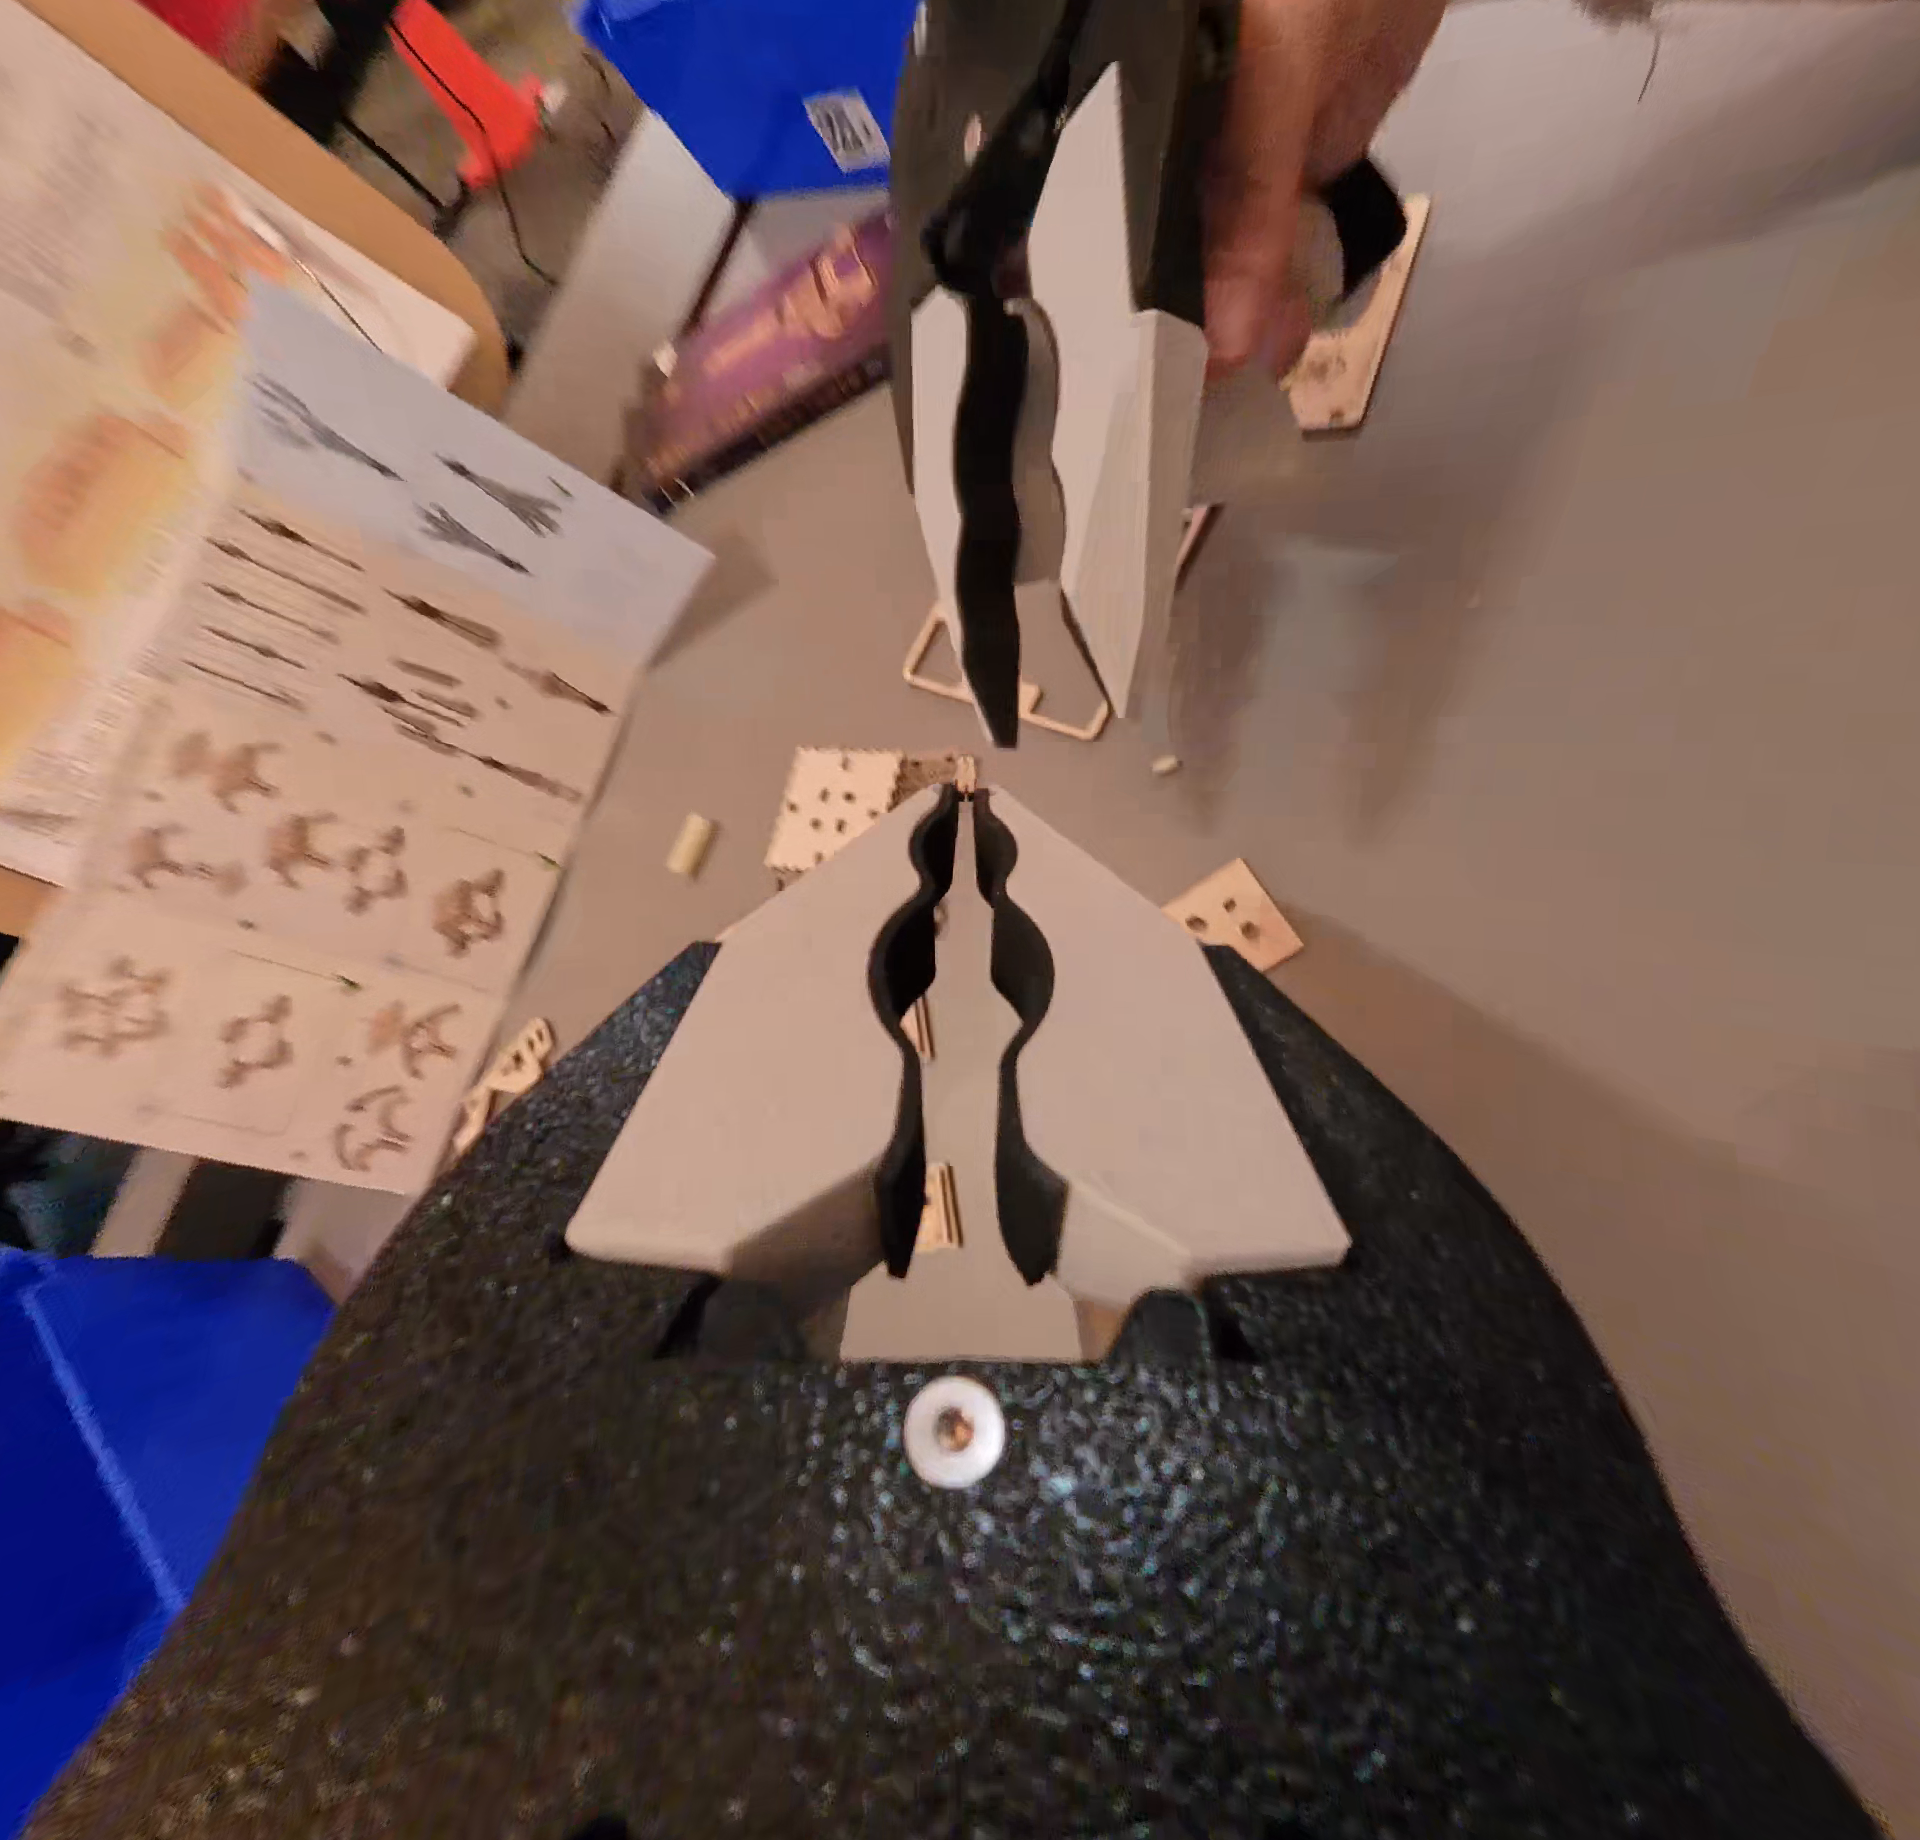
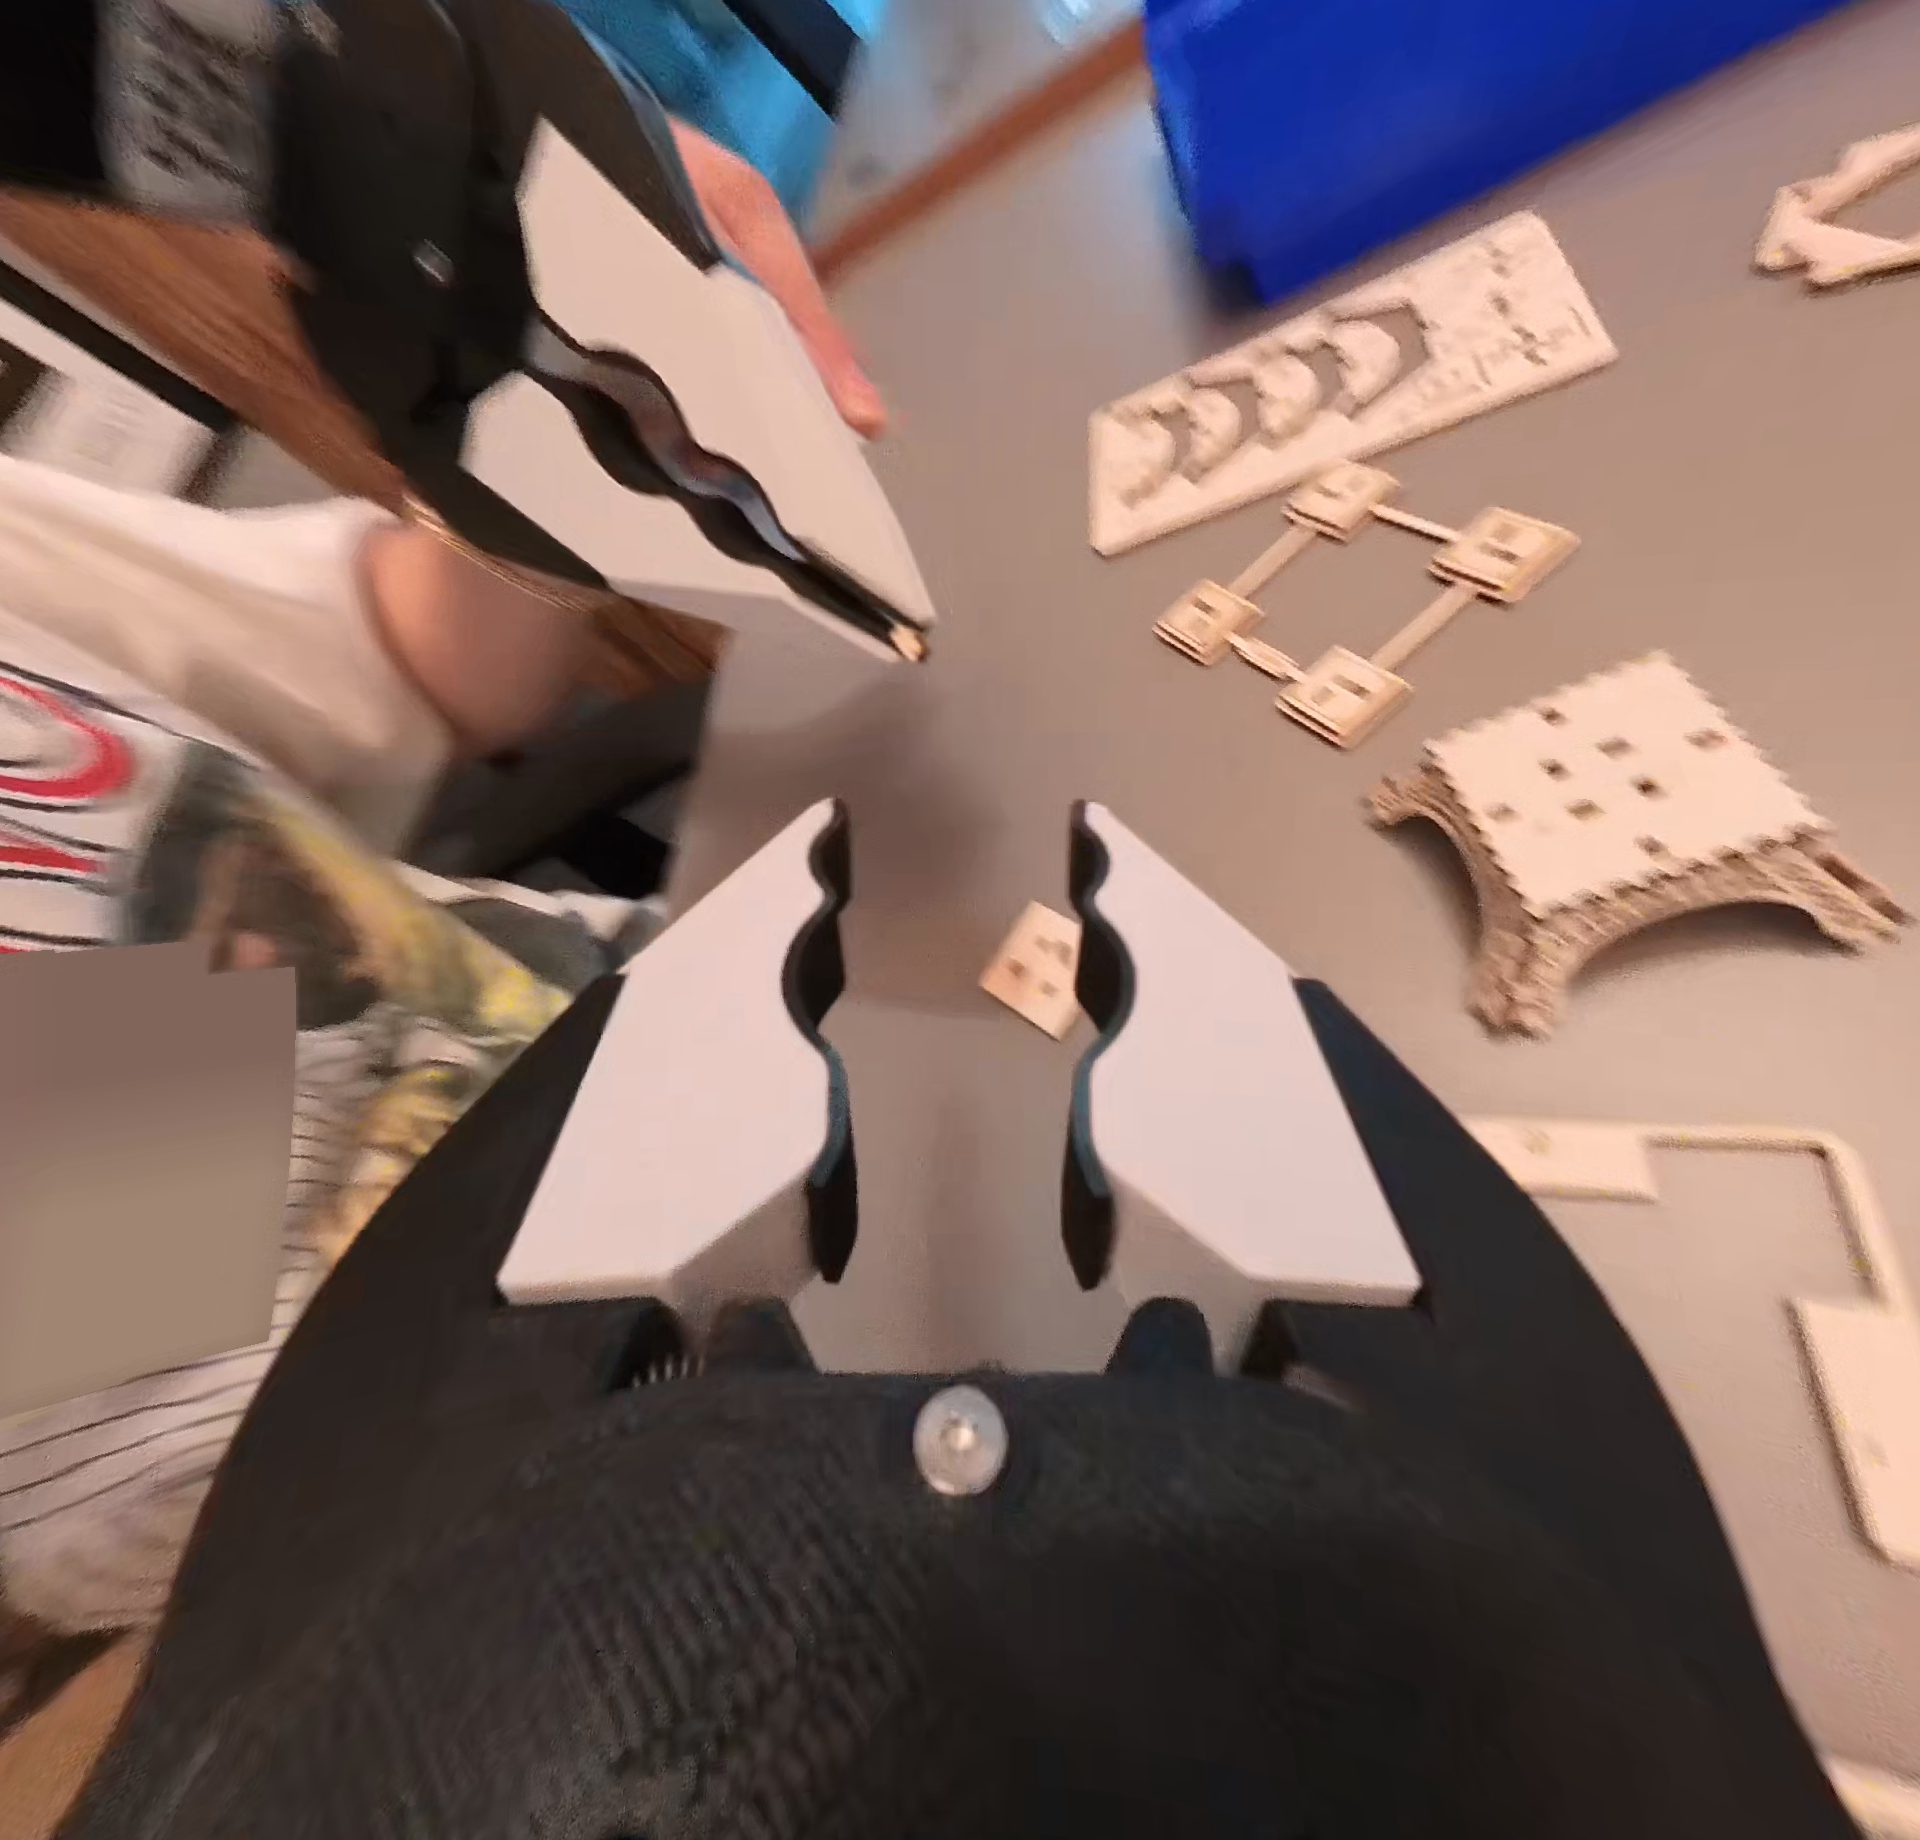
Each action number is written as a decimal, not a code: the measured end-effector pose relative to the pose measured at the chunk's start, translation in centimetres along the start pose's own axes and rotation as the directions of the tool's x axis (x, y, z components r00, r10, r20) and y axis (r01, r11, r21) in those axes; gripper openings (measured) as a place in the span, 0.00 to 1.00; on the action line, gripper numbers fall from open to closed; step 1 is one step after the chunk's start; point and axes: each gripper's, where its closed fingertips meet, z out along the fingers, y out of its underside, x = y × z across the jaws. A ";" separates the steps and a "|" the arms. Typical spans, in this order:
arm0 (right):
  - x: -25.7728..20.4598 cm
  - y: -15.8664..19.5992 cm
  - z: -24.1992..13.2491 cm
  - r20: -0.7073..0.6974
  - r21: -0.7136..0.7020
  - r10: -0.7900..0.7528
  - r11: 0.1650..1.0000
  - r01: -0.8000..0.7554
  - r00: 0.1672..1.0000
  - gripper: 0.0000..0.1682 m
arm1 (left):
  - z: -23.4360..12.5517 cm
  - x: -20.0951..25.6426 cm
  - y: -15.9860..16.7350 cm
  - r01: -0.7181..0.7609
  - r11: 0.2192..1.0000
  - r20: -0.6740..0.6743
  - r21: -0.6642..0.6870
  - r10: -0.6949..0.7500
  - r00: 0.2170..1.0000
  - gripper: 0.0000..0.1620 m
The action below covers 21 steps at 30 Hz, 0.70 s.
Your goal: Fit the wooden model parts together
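My left gripper (image 1: 964, 801) is shut on a small thin wooden piece (image 1: 966, 774) that sticks out of its tips, held above the grey table. It also shows in the right wrist view (image 2: 902, 632), at upper left, with the same piece (image 2: 914, 644) at its tip. My right gripper (image 2: 956, 824) is open and empty. In the left wrist view it (image 1: 1060, 725) points down over an open wooden frame (image 1: 1003, 694). An arched wooden tower base (image 2: 1621, 834) with a dotted top stands to its right. A square frame of four blocks (image 2: 1361, 595) lies beyond it.
A small square wooden piece (image 2: 1034, 969) lies between my right fingers' line of sight. A cut-out sheet (image 2: 1351, 388), an emptied sheet frame (image 2: 1766, 1271) and a blue bin (image 2: 1507, 76) lie right. Instruction sheets (image 1: 312, 751), a peg (image 1: 691, 843) and a purple box (image 1: 779, 356) lie left. Both grippers' tips are close together, under 4 cm apart. The peg (image 1: 691, 843) is about equally far from each gripper, around 20 cm.
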 end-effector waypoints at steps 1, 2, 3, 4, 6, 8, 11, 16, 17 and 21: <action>-0.9 -0.9 -0.2 0.074 0.057 0.030 0.998 -0.034 0.997 0.20 | -0.3 -0.2 -0.7 -0.013 0.999 0.020 0.034 0.013 1.000 0.00; -1.5 -1.8 -0.4 0.136 0.116 0.062 0.990 -0.078 0.989 0.18 | -0.6 -0.3 -1.3 -0.024 0.998 0.035 0.062 0.021 0.999 0.00; -2.0 -2.6 -0.7 0.193 0.159 0.084 0.980 -0.115 0.978 0.16 | -0.8 -0.2 -1.8 -0.036 0.996 0.040 0.082 0.032 0.999 0.00; -2.4 -3.1 -0.9 0.245 0.186 0.095 0.972 -0.143 0.965 0.13 | -1.0 -0.2 -2.1 -0.049 0.995 0.045 0.092 0.045 0.998 0.00; -2.7 -3.5 -1.1 0.304 0.215 0.110 0.960 -0.181 0.946 0.08 | -1.1 -0.3 -2.4 -0.079 0.992 0.065 0.094 0.073 0.995 0.00; -3.1 -3.6 -1.2 0.350 0.223 0.120 0.952 -0.207 0.929 0.04 | -1.2 -0.2 -2.5 -0.095 0.992 0.070 0.089 0.089 0.994 0.01; -3.0 -3.8 -1.0 0.362 0.234 0.131 0.946 -0.226 0.923 0.05 | -1.2 0.1 -2.8 -0.108 0.990 0.065 0.095 0.102 0.993 0.00; -3.1 -3.9 -0.8 0.379 0.237 0.137 0.942 -0.239 0.915 0.00 | -1.1 0.2 -2.9 -0.122 0.988 0.069 0.098 0.115 0.991 0.00; -3.1 -3.9 -0.8 0.384 0.237 0.138 0.941 -0.241 0.913 0.00 | -1.1 0.2 -3.0 -0.120 0.987 0.070 0.104 0.114 0.991 0.00; -3.4 -4.1 -1.1 0.450 0.238 0.155 0.928 -0.285 0.879 0.00 | -1.3 0.2 -3.5 -0.114 0.981 0.065 0.160 0.105 0.992 0.00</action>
